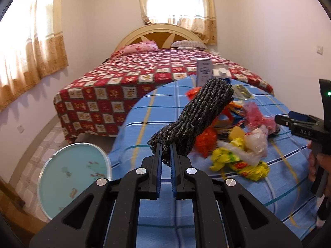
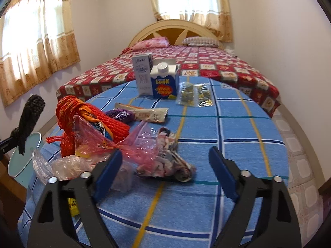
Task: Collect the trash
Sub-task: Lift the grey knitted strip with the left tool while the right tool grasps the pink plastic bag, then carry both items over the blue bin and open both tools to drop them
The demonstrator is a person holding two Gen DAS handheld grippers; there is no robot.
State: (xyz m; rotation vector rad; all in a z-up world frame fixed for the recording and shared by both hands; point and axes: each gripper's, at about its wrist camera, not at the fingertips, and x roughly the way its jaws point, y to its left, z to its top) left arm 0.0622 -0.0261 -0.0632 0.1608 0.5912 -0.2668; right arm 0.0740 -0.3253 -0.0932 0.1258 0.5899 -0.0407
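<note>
My left gripper [image 1: 166,155] is shut on a dark knitted bundle [image 1: 198,115] and holds it up above the blue checked table [image 1: 157,111]; the bundle also shows at the left of the right wrist view [image 2: 29,119]. My right gripper [image 2: 165,165] is open over the table, just in front of a crumpled patterned wrapper [image 2: 167,161] and a pink plastic bag [image 2: 132,144]. An orange-red net bundle [image 2: 82,119], clear plastic [image 2: 68,165] and yellow wrappers [image 1: 233,161] lie in a heap on the table. The right gripper shows at the right edge of the left wrist view [image 1: 298,124].
A blue carton [image 2: 164,82] and a white box [image 2: 142,74] stand at the table's far edge, with foil packets [image 2: 196,95] beside them. A round teal lid [image 1: 72,177] sits low at the left of the table. A red-quilted bed [image 2: 206,62] lies behind.
</note>
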